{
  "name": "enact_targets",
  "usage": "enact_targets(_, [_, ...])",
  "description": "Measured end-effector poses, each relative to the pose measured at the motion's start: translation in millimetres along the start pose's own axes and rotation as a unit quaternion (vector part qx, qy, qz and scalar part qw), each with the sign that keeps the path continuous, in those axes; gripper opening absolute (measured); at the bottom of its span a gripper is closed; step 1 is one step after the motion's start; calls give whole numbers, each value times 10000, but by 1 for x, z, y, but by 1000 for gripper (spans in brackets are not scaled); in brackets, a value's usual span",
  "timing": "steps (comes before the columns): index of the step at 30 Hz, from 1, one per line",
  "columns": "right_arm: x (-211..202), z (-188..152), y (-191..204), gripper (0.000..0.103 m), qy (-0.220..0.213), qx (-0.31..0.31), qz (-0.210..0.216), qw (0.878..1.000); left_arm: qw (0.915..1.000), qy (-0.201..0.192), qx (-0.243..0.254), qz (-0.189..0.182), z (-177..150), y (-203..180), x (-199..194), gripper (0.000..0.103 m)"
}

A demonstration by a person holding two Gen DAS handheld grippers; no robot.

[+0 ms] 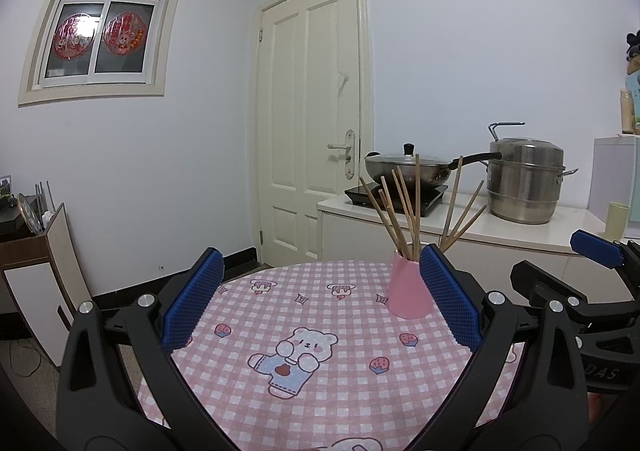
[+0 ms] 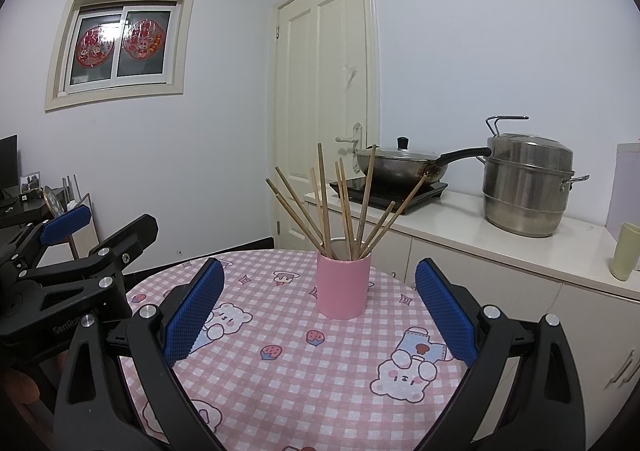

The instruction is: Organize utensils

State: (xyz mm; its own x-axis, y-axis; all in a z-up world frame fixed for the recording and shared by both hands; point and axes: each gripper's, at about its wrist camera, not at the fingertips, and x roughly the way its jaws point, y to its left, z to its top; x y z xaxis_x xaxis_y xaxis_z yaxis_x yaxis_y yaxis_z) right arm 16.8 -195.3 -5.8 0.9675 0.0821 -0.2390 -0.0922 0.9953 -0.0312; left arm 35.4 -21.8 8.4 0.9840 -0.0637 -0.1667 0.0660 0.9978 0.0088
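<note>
Both claws are spread apart and empty. Chopsticks [image 2: 340,207] stand upright, fanned, in the pink cup [image 2: 343,285] on the table [image 2: 280,391], at 12 o'clock from the right claw [image 2: 320,311], the nearer; left claw [image 1: 320,299] sees it at 1 o'clock.

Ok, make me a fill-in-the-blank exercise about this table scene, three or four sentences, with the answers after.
1. The wooden chopsticks stand in a cylindrical cup coloured ____.
2. The round table's checked tablecloth is printed with cartoon ____ and strawberries.
3. The left gripper and the right gripper both have jaws that are ____.
4. On the white counter, the lidded wok sits to the ____ of the stainless steel steamer pot.

Missing words: pink; bears; open; left
</note>
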Motion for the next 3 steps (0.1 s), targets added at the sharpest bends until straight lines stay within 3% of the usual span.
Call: enact_targets(3, [2, -1, 0, 93, 33, 9, 10, 10000, 10000, 53, -4, 29, -1, 2, 4, 96])
